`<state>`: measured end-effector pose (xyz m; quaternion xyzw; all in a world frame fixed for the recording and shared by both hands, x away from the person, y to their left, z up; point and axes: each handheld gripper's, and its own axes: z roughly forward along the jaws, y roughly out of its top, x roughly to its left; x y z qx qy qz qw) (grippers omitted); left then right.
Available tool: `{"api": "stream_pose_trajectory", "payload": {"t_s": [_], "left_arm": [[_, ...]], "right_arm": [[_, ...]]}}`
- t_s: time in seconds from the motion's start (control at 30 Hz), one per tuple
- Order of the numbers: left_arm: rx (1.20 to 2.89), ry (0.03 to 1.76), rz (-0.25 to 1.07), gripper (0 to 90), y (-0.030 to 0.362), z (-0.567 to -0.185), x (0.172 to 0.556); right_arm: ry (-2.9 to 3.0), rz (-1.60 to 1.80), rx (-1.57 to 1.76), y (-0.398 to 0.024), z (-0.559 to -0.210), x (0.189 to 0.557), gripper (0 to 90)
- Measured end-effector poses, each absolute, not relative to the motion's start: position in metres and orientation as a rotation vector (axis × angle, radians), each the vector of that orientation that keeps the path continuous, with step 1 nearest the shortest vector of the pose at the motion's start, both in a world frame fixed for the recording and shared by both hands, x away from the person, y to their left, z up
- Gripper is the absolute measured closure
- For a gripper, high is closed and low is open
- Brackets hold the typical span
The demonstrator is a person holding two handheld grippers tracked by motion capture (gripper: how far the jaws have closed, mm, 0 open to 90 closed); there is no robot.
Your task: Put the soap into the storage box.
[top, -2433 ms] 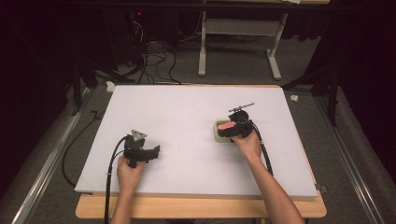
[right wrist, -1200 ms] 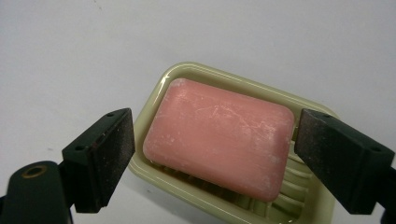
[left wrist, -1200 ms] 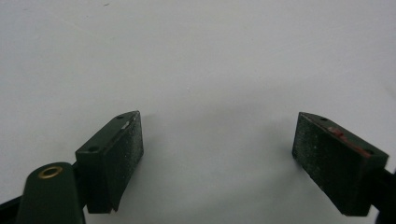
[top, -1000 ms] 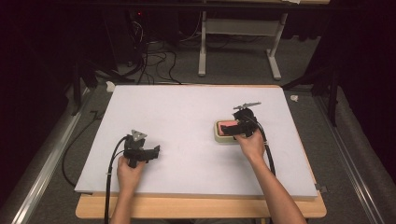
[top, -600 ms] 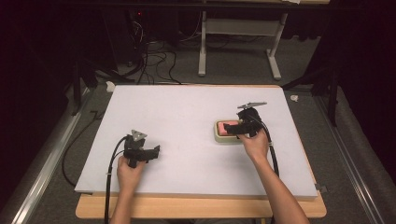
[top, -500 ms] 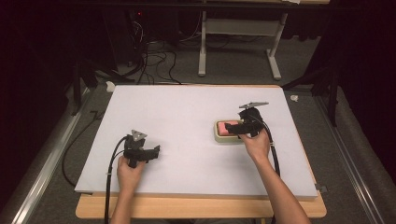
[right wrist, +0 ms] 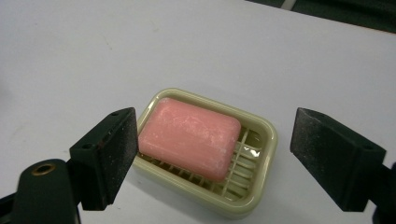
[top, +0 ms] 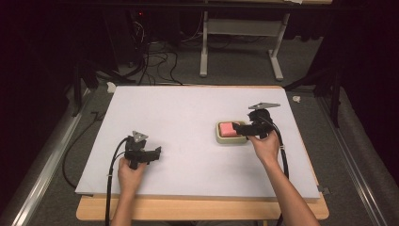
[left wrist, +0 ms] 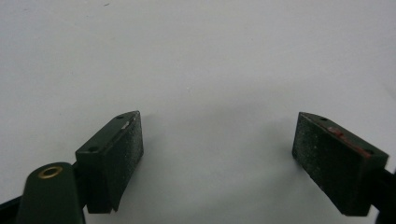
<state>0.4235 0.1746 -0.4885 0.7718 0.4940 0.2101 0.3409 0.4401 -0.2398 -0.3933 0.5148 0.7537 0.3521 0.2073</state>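
A: Right gripper (right wrist: 212, 158) has its jaws spread wide, nothing held; the pink rounded bar of soap (right wrist: 189, 138) lies between them, sitting in the pale cream slatted plastic soap dish (right wrist: 261, 140) on the white tabletop (right wrist: 70, 56).

B: Which step, you reckon?

A: Looks like lining up on the soap; could be pulling off it, can't tell; soap sits toward the left jaw end of the dish, bare slats nearer the right jaw.

B: How to grab it well?

A: Centre the jaws on the bar, not the dish; drop the pads below the soap's top edge, inside the rim; close slow, it's likely slippery; lift straight so the dish stays put.

B: Left one?

A: Left gripper (left wrist: 217, 149) gaping too, empty; only bare white table between its pads; well away from the dish in the high view (top: 141, 153).
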Motion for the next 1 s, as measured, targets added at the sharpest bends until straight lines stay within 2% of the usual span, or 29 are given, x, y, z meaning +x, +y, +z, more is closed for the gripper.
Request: {"api": "stream_pose_trajectory", "payload": {"t_s": [1.0], "left_arm": [[2.009, 1.286, 0.548, 16.8, 0.175, -0.488, 0.423]], "right_arm": [[1.956, 1.098, 1.447, -0.291, -0.378, 0.406, 19.2]]}}
